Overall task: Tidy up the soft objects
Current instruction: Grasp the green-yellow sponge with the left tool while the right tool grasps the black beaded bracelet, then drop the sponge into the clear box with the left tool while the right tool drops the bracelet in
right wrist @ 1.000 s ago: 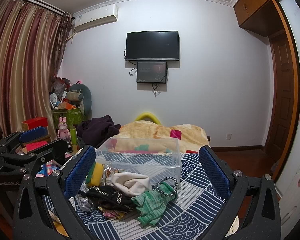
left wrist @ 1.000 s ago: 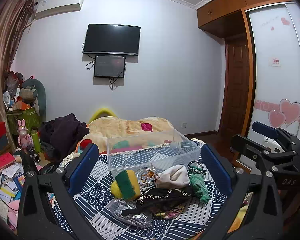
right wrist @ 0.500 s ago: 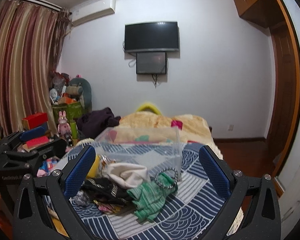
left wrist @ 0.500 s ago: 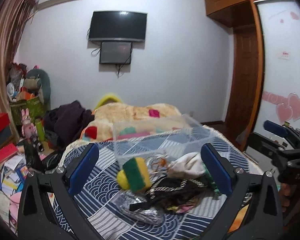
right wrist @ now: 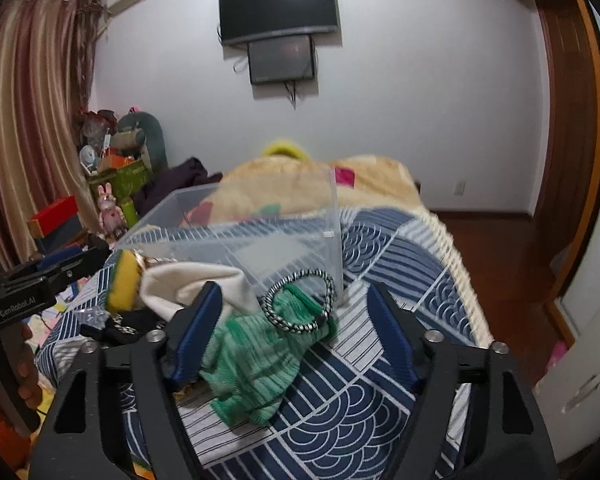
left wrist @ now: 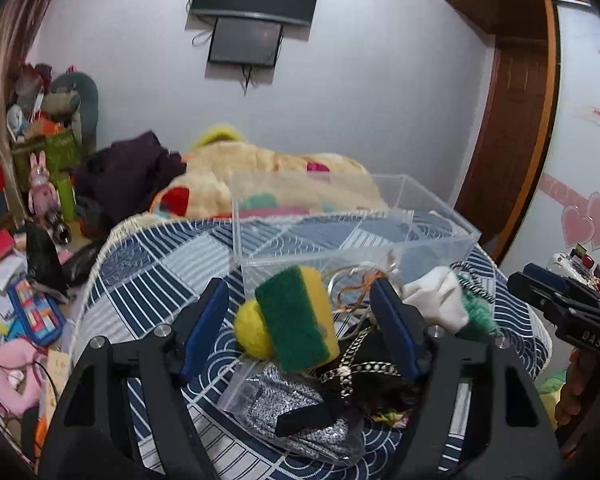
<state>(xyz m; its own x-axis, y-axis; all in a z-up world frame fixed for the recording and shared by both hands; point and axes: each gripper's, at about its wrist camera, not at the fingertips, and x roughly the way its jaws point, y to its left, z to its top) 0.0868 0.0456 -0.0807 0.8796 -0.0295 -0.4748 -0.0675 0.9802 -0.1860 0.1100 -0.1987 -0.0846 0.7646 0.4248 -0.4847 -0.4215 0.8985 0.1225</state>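
The soft objects lie in a loose heap on the blue and white patterned bedspread (left wrist: 148, 264), just in front of a clear plastic box (left wrist: 340, 216). In the left wrist view the left gripper (left wrist: 300, 320) has its two blue fingers spread apart, one at each side of a yellow sponge with a green scouring face (left wrist: 296, 320). The sponge stands between the fingers, but they do not press it; a gap shows at both sides. A yellow fuzzy ball (left wrist: 252, 332) touches the sponge at its left. Below the sponge lies a clear bag with silver glitter material (left wrist: 288, 412), and beside it a dark cloth with a metal chain (left wrist: 360, 372) across it. Behind the right finger there is a white cloth (left wrist: 436, 300) and a green knitted piece (left wrist: 476, 312).

In the right wrist view the right gripper (right wrist: 296, 340) is also released, its fingers wide apart above the green knitted piece (right wrist: 256, 360). A black and white braided ring (right wrist: 300, 304) rests on top of this piece. The white cloth (right wrist: 196, 284) lies to the left, touching the sponge (right wrist: 124, 280). The clear plastic box (right wrist: 240, 232) stands just behind them, and nothing of the heap is seen inside it.
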